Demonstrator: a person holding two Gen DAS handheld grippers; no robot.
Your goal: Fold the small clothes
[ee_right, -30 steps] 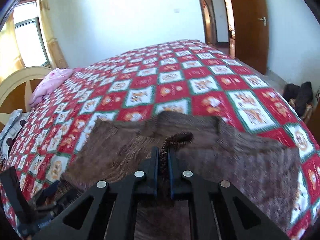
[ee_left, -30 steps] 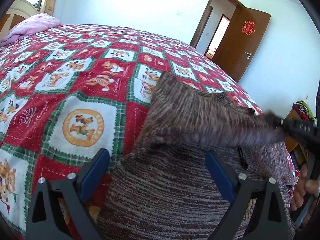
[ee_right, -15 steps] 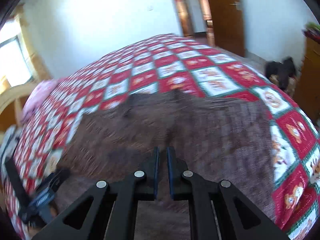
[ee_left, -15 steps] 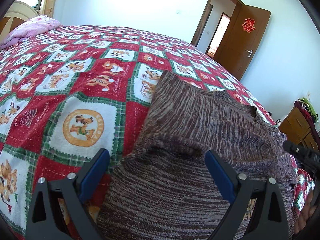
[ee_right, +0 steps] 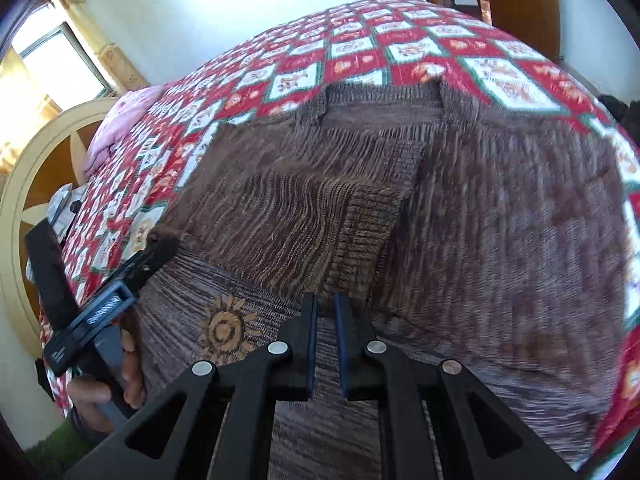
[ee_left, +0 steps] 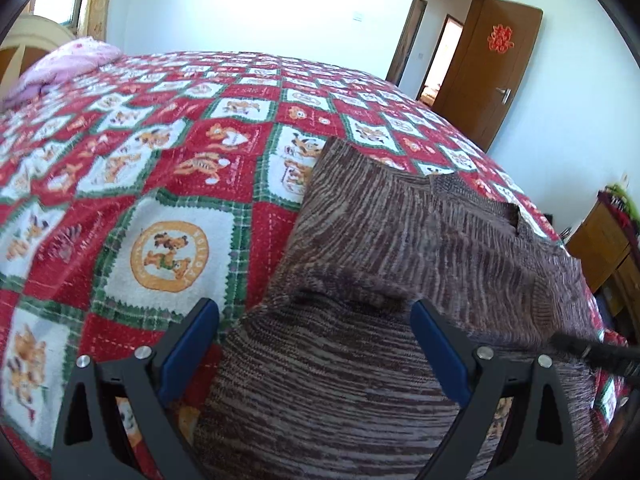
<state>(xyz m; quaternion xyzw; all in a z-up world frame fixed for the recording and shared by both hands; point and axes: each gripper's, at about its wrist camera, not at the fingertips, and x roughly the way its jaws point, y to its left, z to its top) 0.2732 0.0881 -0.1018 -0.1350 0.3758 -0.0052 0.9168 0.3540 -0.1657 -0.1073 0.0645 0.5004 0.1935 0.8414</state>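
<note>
Having just let go of the sleeve, I hold my right gripper point(ee_right: 324, 312) nearly closed and empty above the brown sweater point(ee_left: 400, 248) spread on the near right of the bed point(ee_left: 168, 184), left gripper point(ee_left: 316, 344) wide open, so one fold looks done.

sweater point(ee_left: 400, 248) on bedspread point(ee_left: 160, 168); pillow point(ee_left: 68, 64) behind, left

Daylight floods both views; the white wall point(ee_left: 248, 4) blows out to glare and the window point(ee_right: 56, 60) glows overexposed. Fisheye bends the bed point(ee_left: 120, 168) into a dome with dark vignetted corners. The right view smears toward its right side.
</note>
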